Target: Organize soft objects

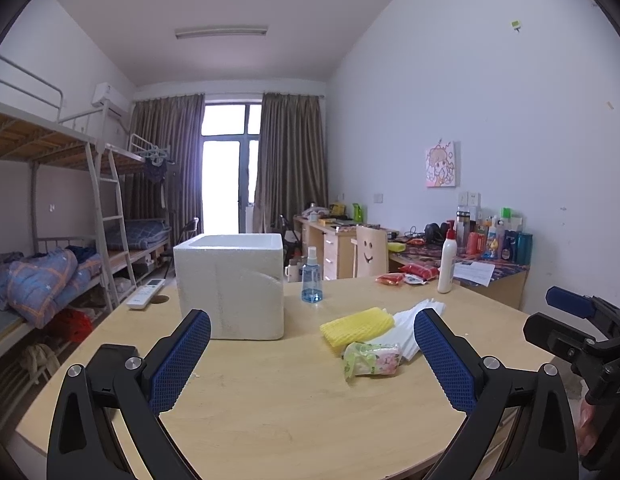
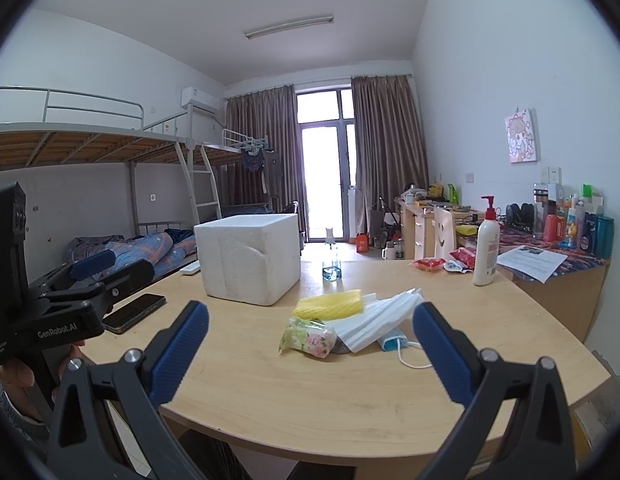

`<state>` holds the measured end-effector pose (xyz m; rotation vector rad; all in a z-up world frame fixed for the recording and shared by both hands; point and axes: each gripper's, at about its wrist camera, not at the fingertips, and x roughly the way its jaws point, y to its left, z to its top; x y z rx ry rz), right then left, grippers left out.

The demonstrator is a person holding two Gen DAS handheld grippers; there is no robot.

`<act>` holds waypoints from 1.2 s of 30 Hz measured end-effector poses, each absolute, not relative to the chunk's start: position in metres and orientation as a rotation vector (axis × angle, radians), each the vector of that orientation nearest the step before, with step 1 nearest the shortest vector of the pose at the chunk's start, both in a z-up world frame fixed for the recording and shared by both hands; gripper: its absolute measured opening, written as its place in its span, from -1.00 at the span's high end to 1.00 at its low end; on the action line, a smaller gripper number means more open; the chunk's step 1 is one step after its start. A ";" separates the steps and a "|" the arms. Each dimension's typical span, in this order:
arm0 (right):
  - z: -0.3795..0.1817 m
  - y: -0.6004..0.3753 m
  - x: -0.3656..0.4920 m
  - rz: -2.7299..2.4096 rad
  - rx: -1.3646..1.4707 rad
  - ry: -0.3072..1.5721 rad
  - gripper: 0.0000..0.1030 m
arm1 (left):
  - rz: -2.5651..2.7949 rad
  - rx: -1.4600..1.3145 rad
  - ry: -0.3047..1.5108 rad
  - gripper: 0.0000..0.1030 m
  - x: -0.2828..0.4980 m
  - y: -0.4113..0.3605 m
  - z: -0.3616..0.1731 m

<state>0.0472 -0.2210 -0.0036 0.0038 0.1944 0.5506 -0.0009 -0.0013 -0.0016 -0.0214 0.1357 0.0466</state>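
A small pile of soft things lies on the wooden table (image 1: 269, 392): a yellow foam net (image 1: 356, 326), a floral tissue pack (image 1: 372, 360), white foam sheets (image 1: 406, 328) and, in the right wrist view, a blue face mask (image 2: 392, 342). The pile shows in the right wrist view too: yellow net (image 2: 330, 305), tissue pack (image 2: 310, 338), white sheets (image 2: 378, 316). A white foam box (image 1: 229, 284) (image 2: 249, 258) stands open-topped behind it. My left gripper (image 1: 312, 360) is open and empty, hovering before the pile. My right gripper (image 2: 310, 354) is open and empty, also short of the pile.
A blue spray bottle (image 1: 312, 276), a white lotion bottle (image 1: 448, 262), red snack packs (image 1: 406, 274) and a remote (image 1: 145, 294) sit on the table. A phone (image 2: 133, 312) lies at the left. A cluttered desk (image 1: 486, 268) stands at the right, bunk beds at the left.
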 end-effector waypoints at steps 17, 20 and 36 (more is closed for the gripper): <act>-0.003 -0.221 0.048 0.551 0.005 0.194 -1.00 | 0.052 -0.019 0.153 -0.98 0.002 -0.002 -0.002; -0.002 -0.221 0.049 0.550 0.007 0.193 -1.00 | 0.049 -0.022 0.157 -0.98 0.003 -0.002 -0.003; -0.006 -0.221 0.052 0.549 0.006 0.205 -1.00 | 0.050 -0.044 0.163 -0.98 0.009 0.000 -0.005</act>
